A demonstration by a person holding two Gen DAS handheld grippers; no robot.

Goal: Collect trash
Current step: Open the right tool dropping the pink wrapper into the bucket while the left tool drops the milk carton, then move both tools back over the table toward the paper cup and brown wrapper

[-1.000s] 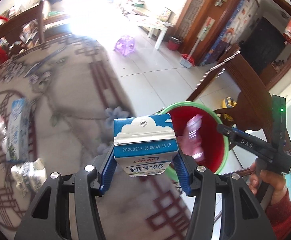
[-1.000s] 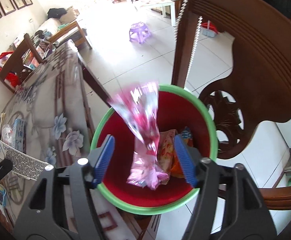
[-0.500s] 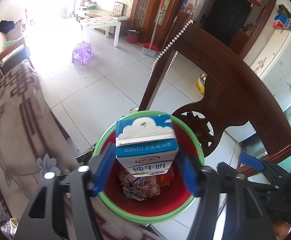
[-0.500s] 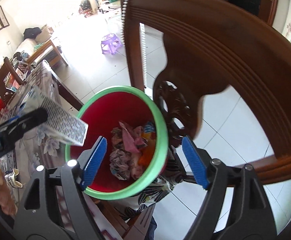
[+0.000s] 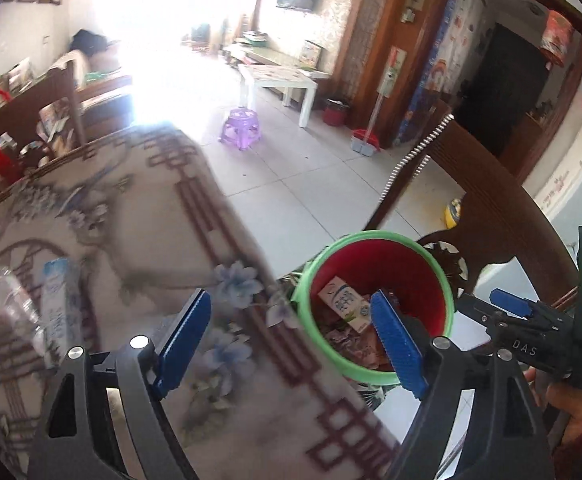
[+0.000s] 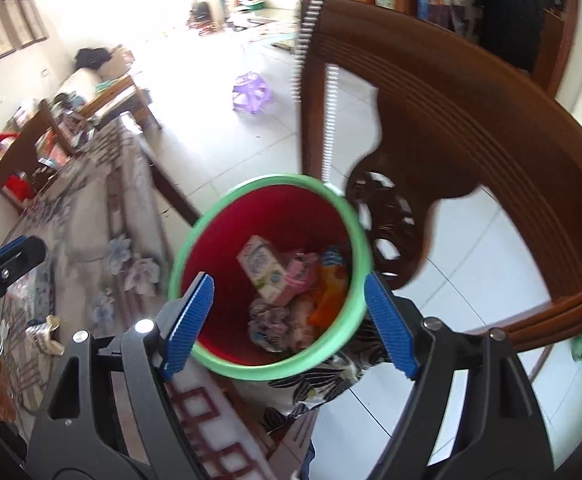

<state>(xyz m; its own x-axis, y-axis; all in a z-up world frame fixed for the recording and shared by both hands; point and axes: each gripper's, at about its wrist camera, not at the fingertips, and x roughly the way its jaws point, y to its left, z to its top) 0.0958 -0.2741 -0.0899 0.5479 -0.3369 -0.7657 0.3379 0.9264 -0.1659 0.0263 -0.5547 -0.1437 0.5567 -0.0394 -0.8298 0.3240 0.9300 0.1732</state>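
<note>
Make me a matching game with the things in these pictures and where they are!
Things:
1. milk carton
2. plastic bottle
3. purple stool
4. left gripper

Places or states:
A. on the tiled floor
B. lying on the tablecloth
C. open, holding nothing
D. inside the red bin

Pairs: 1-D, 2-B, 3-A, 4-C

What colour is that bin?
The bin is red inside with a green rim, clearest in the right wrist view.

One bin [image 6: 353,236], two milk cartons [image 5: 347,302] [image 5: 60,300], one purple stool [image 5: 241,127], perhaps one plastic bottle [image 5: 15,304].
</note>
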